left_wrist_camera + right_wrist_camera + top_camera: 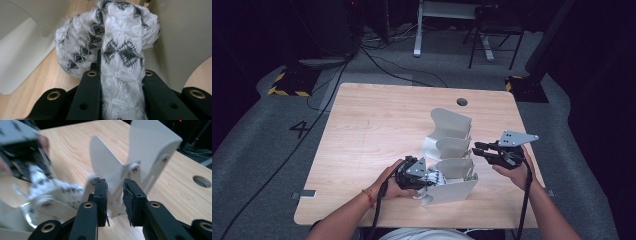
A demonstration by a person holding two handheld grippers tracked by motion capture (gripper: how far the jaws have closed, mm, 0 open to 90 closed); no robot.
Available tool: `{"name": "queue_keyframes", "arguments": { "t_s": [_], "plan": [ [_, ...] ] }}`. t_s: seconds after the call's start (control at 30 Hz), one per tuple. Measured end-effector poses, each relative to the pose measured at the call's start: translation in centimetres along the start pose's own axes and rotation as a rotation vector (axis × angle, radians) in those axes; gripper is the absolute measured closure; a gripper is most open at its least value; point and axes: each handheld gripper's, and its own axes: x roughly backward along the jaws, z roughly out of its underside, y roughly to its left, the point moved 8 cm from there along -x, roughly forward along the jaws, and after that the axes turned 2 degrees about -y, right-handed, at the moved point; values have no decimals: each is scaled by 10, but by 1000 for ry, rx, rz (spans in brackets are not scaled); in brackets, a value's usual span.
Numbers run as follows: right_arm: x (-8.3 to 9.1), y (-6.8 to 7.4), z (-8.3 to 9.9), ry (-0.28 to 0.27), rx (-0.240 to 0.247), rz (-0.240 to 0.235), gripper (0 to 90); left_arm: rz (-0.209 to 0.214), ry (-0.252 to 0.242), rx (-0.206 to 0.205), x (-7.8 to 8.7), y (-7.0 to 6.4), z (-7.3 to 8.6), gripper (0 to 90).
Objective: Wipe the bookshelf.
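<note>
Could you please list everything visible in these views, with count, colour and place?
Knitted cloth: one, white with dark grey diamonds, clamped in the left gripper between the organizer's near dividers.
Divider organizer: one, white, several curved upright panels, right of the table's middle.
Table: one, light wood, with a round hole near its far edge.
Chair: one, dark, on the floor beyond the table.
Hazard-striped bases: two, black and yellow, beside the far corners.
Left gripper: one, black, at the organizer's near end.
Right gripper: one, black, jaws apart, at the organizer's right side.
</note>
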Motion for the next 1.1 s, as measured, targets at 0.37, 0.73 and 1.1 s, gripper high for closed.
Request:
{"name": "queue_keyframes", "arguments": {
  "t_s": [0.37,0.73,1.1],
  "plan": [
    [11,24,-25,-35,60,-50,676,13,1,36,-17,-5,5,795],
    [-19,8,-49,48,101,5,630,-2,17,18,-15,-3,5,791],
    [-43,3,-41,130,116,-22,634,0,14,35,-14,-2,6,789]
  ]
}}
